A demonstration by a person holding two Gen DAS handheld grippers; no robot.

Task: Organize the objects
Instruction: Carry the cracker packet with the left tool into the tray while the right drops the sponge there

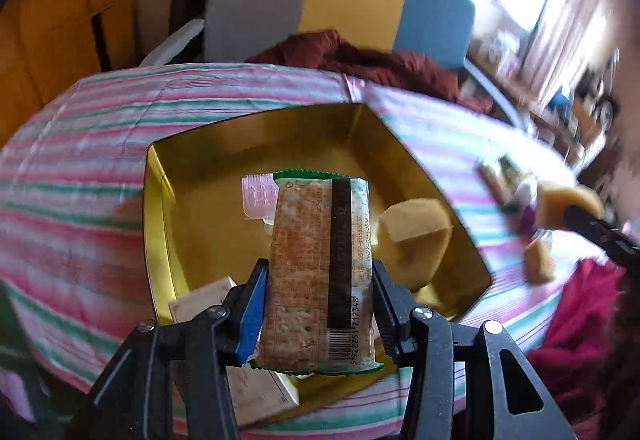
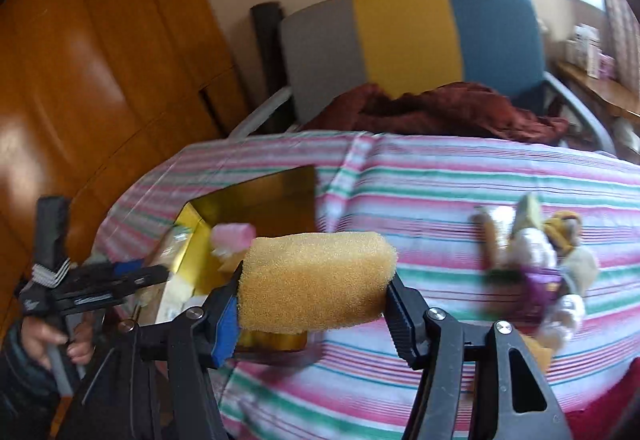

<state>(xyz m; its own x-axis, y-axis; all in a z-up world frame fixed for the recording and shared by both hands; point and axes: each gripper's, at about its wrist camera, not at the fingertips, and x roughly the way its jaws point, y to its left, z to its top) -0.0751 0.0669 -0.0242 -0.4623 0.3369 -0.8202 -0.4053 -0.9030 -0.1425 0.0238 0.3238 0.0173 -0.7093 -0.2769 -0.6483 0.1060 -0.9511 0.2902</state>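
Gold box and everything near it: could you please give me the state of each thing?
Gold box: open, a sponge inside.
Cracker packet: sealed, clamped in left tongs above the box.
Yellow sponge: squeezed in right tongs.
Pile of small things: loose on the striped cloth.

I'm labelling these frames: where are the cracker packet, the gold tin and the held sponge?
cracker packet [image 1: 316,264], left wrist view, wrapper middle
gold tin [image 1: 256,127], left wrist view, far inner wall
sponge [image 2: 316,280], right wrist view, front face

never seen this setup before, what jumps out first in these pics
The left gripper holds a wrapped cracker pack over an open gold box on the striped cloth. The right gripper clamps a yellow sponge, with a small heap of toys to its right.
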